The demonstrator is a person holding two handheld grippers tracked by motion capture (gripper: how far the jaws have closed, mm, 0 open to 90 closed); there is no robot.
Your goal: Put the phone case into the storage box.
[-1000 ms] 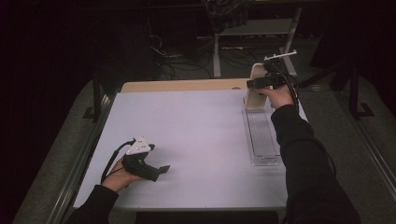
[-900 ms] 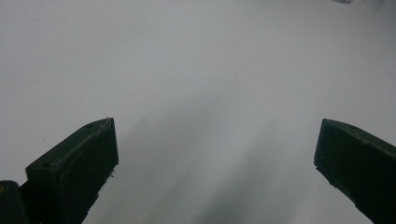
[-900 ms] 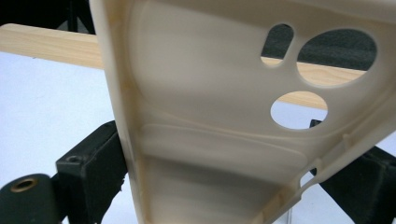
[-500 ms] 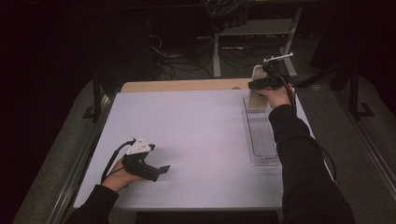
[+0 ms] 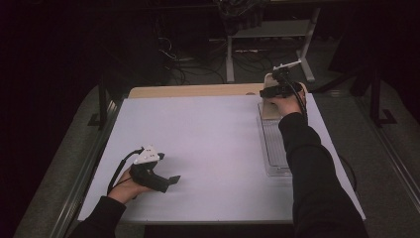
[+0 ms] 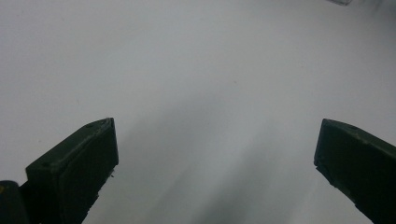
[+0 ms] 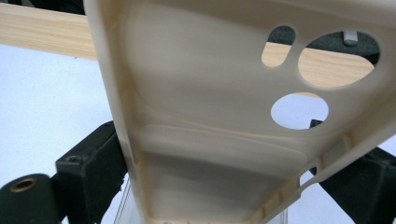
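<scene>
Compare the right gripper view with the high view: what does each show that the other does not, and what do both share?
Right gripper view alone: the round and oblong cut-outs in the cream phone case, clamped between the black jaws. High view alone: the left gripper lying on the white table, and the clear tray beneath the right gripper. Both share: the case, the table and its wooden strip.

The black left gripper with the grey three-cornered plate (image 5: 168,181) lay low at the near left, jaws wide apart. The black right gripper (image 5: 266,94) reached far right, arm extended, jaws clamped.
</scene>
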